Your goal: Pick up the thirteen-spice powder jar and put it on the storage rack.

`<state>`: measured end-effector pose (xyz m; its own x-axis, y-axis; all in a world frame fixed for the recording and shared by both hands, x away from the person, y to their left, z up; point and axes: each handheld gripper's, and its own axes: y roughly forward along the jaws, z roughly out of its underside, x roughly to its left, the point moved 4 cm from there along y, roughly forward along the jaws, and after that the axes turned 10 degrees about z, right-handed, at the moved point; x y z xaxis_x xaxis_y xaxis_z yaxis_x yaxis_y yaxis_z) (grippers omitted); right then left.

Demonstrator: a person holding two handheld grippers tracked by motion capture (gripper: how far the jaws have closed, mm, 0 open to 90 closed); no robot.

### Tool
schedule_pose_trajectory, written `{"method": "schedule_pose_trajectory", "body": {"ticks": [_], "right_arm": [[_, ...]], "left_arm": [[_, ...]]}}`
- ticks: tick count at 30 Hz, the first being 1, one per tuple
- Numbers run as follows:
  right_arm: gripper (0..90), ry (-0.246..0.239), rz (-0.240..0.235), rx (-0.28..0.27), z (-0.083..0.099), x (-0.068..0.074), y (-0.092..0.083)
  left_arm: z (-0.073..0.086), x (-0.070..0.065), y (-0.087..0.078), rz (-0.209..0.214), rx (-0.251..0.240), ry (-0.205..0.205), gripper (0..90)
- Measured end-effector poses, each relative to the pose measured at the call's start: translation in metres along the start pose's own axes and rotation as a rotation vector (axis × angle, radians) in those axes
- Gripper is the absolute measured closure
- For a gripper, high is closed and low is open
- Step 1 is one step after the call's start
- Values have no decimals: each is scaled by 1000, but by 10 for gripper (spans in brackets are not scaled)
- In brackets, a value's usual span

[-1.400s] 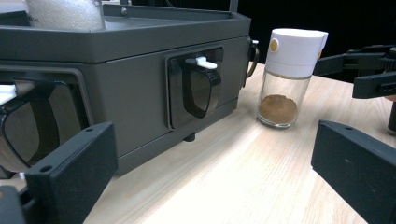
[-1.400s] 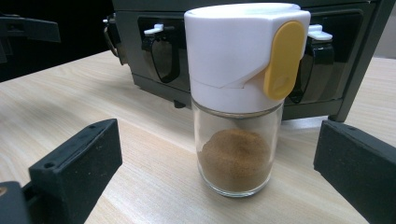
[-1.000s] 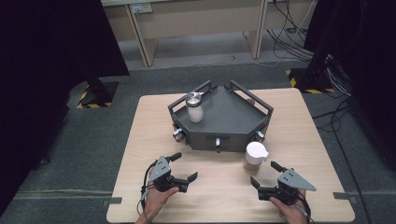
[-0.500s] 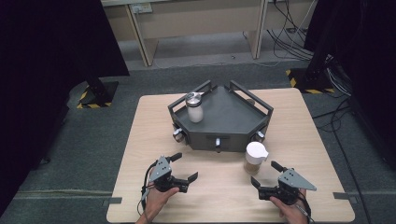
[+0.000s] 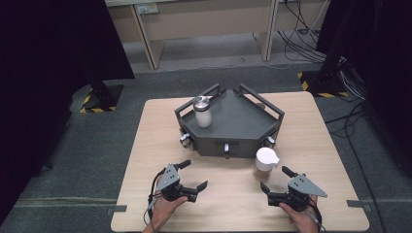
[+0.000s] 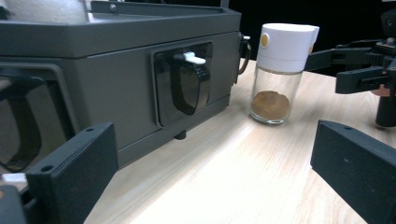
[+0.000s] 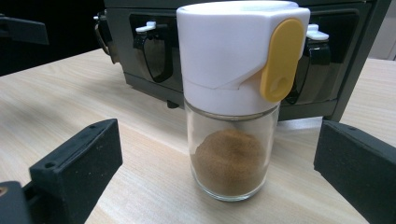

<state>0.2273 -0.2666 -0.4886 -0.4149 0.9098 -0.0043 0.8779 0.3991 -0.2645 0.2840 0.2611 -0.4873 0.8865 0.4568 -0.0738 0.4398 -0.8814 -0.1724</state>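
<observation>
Fingers on my right gripper [image 5: 273, 181] stand wide and empty, lined up on the spice jar [image 5: 265, 164] (white cap, brown powder), so I read a grasp coming. That jar stands upright, lower right of centre in the high view, just in front of the grey tray [image 5: 252, 141]. My left gripper [image 5: 193, 175] also gapes, empty, parked lower left. Bare table [image 5: 228, 204] around the jar; only the tray wall crowds its far side.

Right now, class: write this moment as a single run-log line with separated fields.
left gripper: open, empty | right gripper: open, facing spice jar | spice jar: upright on table, untouched | grey rack: holds second jar
</observation>
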Motion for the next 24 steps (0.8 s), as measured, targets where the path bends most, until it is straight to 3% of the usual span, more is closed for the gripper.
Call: {"method": "schedule_pose_trajectory", "body": {"ticks": [15, 24], "right_arm": [[16, -12, 19, -14, -3, -2, 7], [29, 0, -5, 2, -8, -8, 28]], "left_arm": [[1, 1, 0, -3, 1, -3, 6], [1, 1, -1, -8, 0, -4, 6]]}}
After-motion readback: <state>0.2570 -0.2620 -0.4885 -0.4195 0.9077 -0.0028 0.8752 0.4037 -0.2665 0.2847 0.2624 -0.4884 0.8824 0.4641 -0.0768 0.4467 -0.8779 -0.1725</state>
